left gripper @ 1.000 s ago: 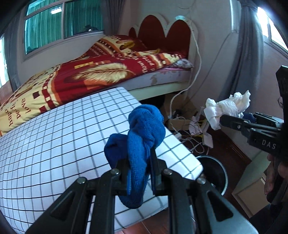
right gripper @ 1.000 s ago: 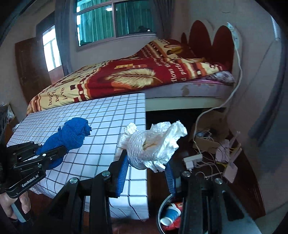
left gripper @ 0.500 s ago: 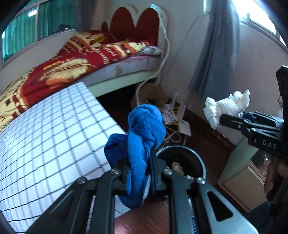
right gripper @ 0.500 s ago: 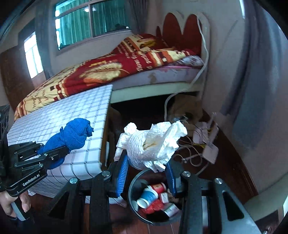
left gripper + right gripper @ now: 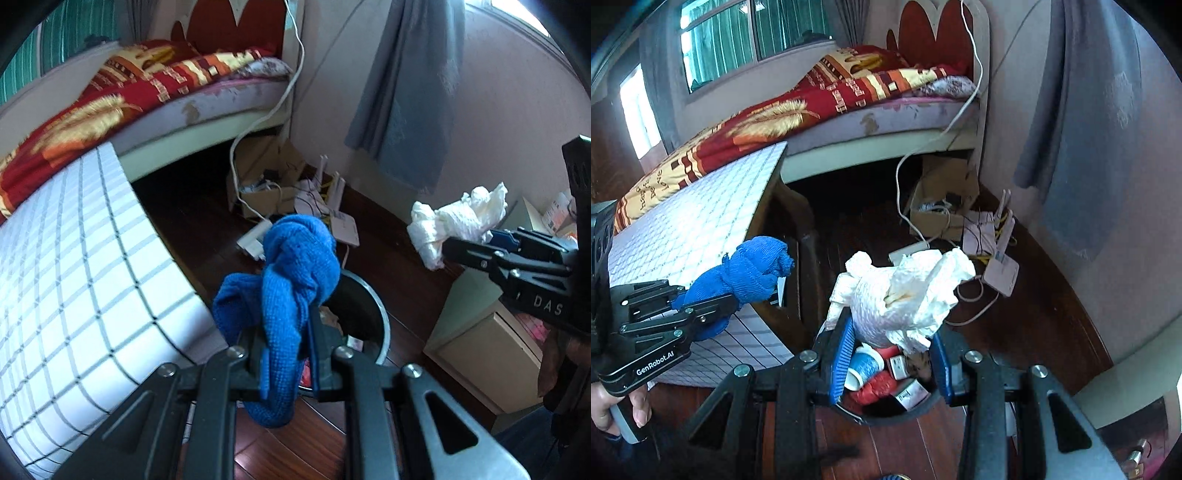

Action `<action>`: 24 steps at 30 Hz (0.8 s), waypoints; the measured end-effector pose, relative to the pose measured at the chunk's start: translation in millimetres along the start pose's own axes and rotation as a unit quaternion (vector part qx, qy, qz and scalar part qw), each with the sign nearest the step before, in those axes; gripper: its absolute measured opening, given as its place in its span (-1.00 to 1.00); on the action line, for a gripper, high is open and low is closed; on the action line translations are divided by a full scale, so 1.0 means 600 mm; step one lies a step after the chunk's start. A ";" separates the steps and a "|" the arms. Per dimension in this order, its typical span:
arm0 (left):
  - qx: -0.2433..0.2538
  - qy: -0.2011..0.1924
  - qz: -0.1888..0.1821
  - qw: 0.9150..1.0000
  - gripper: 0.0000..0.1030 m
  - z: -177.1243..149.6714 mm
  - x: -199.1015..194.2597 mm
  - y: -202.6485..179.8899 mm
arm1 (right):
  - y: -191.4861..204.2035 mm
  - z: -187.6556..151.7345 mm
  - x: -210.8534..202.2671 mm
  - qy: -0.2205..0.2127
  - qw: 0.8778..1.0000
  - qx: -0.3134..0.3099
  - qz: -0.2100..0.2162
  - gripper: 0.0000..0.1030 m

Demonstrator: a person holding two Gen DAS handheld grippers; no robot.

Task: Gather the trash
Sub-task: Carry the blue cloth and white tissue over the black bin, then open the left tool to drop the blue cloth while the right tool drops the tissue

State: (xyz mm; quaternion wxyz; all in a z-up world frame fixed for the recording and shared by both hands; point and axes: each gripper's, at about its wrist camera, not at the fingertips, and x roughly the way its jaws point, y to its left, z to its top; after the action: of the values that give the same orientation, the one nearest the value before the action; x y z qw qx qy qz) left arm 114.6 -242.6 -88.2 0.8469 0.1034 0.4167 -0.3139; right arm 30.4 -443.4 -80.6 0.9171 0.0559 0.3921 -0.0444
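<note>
My left gripper (image 5: pixel 286 354) is shut on a knotted blue cloth (image 5: pixel 295 273), held above the floor beside the table's end. The cloth also shows in the right wrist view (image 5: pixel 746 273). My right gripper (image 5: pixel 890 350) is shut on a crumpled white paper wad (image 5: pixel 905 295), which also shows in the left wrist view (image 5: pixel 458 218). A round black trash bin (image 5: pixel 886 413) stands on the floor right below the wad, holding cups and wrappers. In the left wrist view the bin (image 5: pixel 369 314) sits just behind the blue cloth.
A table with a white checked cover (image 5: pixel 74 277) stands to the left. A bed with a red blanket (image 5: pixel 820 103) lies behind. Cables, a cardboard box (image 5: pixel 942 206) and a router (image 5: pixel 1001 269) litter the wooden floor. A grey curtain (image 5: pixel 406 92) hangs by the wall.
Both grippers have swung right, off the table, and lowered over the floor. The trash bin has come into view under the paper wad. Both grips are unchanged.
</note>
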 end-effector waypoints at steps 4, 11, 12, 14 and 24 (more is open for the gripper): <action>-0.007 0.028 -0.012 1.000 -0.67 -0.015 0.042 -0.008 | -0.015 -0.023 0.039 0.026 1.000 -0.005 0.004 -0.21; -0.015 0.072 -0.028 0.997 -0.67 -0.036 0.113 -0.010 | -0.027 -0.044 0.129 0.076 0.996 -0.031 0.023 -0.21; -0.016 0.079 -0.029 0.996 -0.67 -0.039 0.125 -0.009 | -0.026 -0.049 0.143 0.085 0.995 -0.037 0.026 -0.21; -0.019 0.090 -0.032 0.995 -0.67 -0.044 0.140 -0.010 | -0.023 -0.058 0.167 0.102 0.993 -0.050 0.031 -0.21; -0.050 0.116 -0.001 0.992 0.99 -0.071 0.192 0.001 | -0.058 -0.100 0.269 0.172 0.982 -0.079 -0.021 1.00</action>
State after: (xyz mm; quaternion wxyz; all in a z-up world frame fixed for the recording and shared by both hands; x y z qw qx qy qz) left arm 139.9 -275.0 -203.7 0.7965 0.0968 0.5276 -0.2792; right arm 94.2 -475.8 -241.4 0.8366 -0.0181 0.5470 -0.0226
